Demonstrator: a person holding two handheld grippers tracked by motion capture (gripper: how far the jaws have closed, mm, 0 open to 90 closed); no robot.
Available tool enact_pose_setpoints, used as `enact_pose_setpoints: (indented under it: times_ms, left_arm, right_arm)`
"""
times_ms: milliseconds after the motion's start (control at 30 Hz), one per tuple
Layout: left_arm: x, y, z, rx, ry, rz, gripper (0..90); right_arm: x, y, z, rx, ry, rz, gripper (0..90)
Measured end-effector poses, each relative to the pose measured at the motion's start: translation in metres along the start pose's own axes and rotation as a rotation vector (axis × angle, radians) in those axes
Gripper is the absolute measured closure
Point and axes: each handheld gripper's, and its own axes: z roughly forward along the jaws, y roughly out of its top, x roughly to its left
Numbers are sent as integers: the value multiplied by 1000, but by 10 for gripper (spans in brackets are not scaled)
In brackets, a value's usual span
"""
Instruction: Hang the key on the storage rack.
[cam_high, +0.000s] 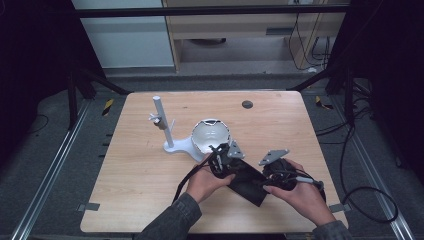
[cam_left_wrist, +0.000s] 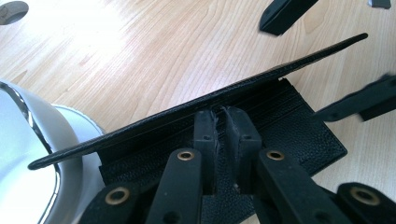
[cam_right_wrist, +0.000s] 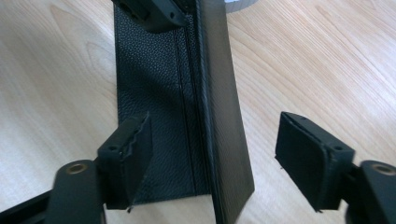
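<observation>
Left gripper (cam_left_wrist: 223, 122) is clamped tight on the wallet (cam_left_wrist: 299, 112) at its fold, flap raised just ahead, while the right gripper (cam_right_wrist: 212, 154) gapes wide astride the far end — best close squarely on that flap edge, not the table (cam_right_wrist: 327, 56).
</observation>
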Motion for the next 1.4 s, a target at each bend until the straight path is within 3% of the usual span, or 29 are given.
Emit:
enact_pose_setpoints:
  times_ms: [267,500,600,667,700,733,867,1000,1100,1133,1267,1400]
  left_arm:
    - [8,0,1,-11,-5,-27,828]
    - [11,0,0,-18,-17,-38,827]
    - [10,-3,-2,-14,-18,-39,820]
    - [10,-4,-4,-14,-18,-39,816]
    - [9,-6,-7,-13,-14,-40,800]
    - [9,-7,-9,-13,-8,-38,800]
    - [8,-16,-24,-20,23,-45,713]
    - [4,-26,-42,-33,59,-49,631]
    - [3,-34,-54,-50,85,-55,456]
    - [3,-37,-57,-57,92,-64,456]
    - [11,-48,-66,-78,80,-88,279]
    - [20,-55,-71,-89,80,-90,166]
  right_arm:
    - [-10,17,15,66,4,-35,414]
    - [-8,25,25,108,23,-51,497]
    - [-7,26,33,143,27,-62,621]
    - [-7,26,35,157,25,-71,650]
    - [-4,25,38,173,11,-87,729]
    - [-4,25,38,173,11,-87,729]
    - [-3,25,34,159,-31,-133,845]
    - [-3,21,28,152,-26,-141,848]
    - [1,12,22,139,-32,-160,849]
    - [1,12,22,139,-32,-160,849]
    - [2,3,16,109,-35,-169,849]
    - [-2,0,5,70,-52,-173,850]
